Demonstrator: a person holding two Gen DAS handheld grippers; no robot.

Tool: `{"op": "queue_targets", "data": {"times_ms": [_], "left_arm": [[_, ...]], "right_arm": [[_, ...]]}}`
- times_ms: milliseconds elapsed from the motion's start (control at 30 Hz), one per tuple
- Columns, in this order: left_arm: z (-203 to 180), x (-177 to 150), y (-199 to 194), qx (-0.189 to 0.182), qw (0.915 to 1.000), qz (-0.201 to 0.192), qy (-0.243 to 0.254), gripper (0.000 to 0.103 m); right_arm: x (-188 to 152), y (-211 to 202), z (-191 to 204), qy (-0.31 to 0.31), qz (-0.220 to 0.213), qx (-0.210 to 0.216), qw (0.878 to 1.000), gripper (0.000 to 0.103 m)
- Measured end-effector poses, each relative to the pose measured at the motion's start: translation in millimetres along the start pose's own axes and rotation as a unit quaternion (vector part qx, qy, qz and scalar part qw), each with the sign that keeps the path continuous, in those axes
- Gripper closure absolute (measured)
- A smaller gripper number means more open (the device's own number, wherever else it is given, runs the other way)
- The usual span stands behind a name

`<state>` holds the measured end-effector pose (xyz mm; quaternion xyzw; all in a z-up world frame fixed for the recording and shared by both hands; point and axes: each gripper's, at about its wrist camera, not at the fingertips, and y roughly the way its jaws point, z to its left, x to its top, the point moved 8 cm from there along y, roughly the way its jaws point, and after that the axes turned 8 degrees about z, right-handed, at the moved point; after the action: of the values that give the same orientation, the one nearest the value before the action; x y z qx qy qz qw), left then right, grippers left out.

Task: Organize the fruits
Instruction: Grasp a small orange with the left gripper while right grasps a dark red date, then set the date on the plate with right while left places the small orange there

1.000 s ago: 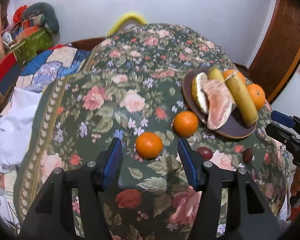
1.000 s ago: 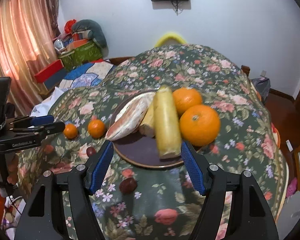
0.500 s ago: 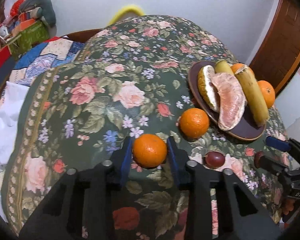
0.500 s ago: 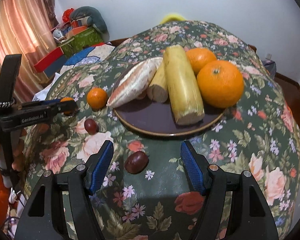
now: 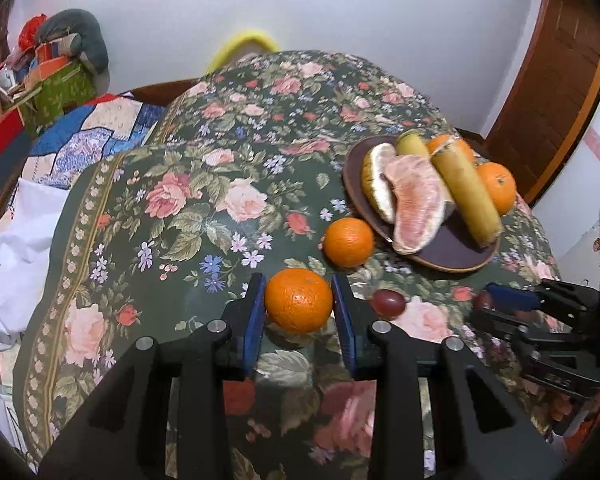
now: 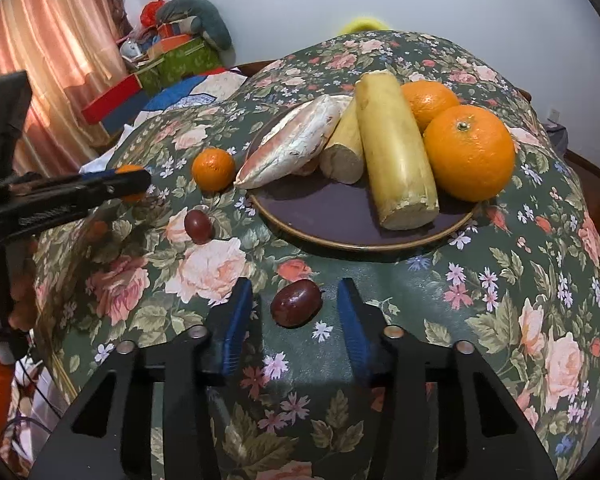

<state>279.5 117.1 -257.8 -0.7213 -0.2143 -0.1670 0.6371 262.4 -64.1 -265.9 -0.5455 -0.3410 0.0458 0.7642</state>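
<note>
Left claw (image 5: 299, 307) pinching small round orange mandarin (image 5: 299, 300), on floral-cloth counter (image 5: 188, 216) near dark brown round plate (image 5: 452, 258). Right claw (image 6: 295, 314) spread, straddling dark red oval grape (image 6: 296, 303) without contact, just before plate.

A lived-in room of a home, set up around a cloth-covered table.

A dark green rose-print tablecloth (image 5: 188, 216) drapes the table; beside it lie a blue patchwork quilt (image 5: 88, 140), stacked green and red gift boxes (image 6: 172, 64) and peach-pink curtains (image 6: 60, 40), with a brown wooden door (image 5: 556, 92) in the white wall.
</note>
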Motion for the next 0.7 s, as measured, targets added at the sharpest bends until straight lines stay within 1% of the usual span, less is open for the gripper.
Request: {"op": "queue_targets", "data": {"times_ms": [67,133,233,433,533,700], "left_arm": [[-4.4,0.1,-6.2,-0.004,1.0000,-0.005,0.002,0.070],[-9.0,0.1,-10.1,-0.006,0.9999,-0.008,0.005,0.070],[-16.4,0.9,-15.3,-0.012,0.9998,-0.013,0.009,0.070],[-32.7,4.8,-22.1,-0.023,0.9993,-0.022,0.019,0.070],[-42.3,8.3,-24.0,-0.031,0.9989,-0.027,0.024,0.070],[-60.1,17.3,-21.1,-0.047,0.9979,-0.030,0.034,0.070]], "right_arm": [[0.0,0.4,-0.1,0.001,0.002,0.005,1.000,0.077],[0.6,-0.7,-2.2,0.006,0.001,0.006,1.000,0.083],[1.9,-3.8,-3.1,0.013,-0.004,0.014,1.000,0.085],[9.2,-20.0,-7.1,0.016,-0.029,0.008,0.999,0.085],[17.5,-31.3,-12.5,0.014,-0.047,-0.004,0.999,0.085],[36.3,-47.8,-23.9,0.017,-0.076,-0.006,0.997,0.085]]}}
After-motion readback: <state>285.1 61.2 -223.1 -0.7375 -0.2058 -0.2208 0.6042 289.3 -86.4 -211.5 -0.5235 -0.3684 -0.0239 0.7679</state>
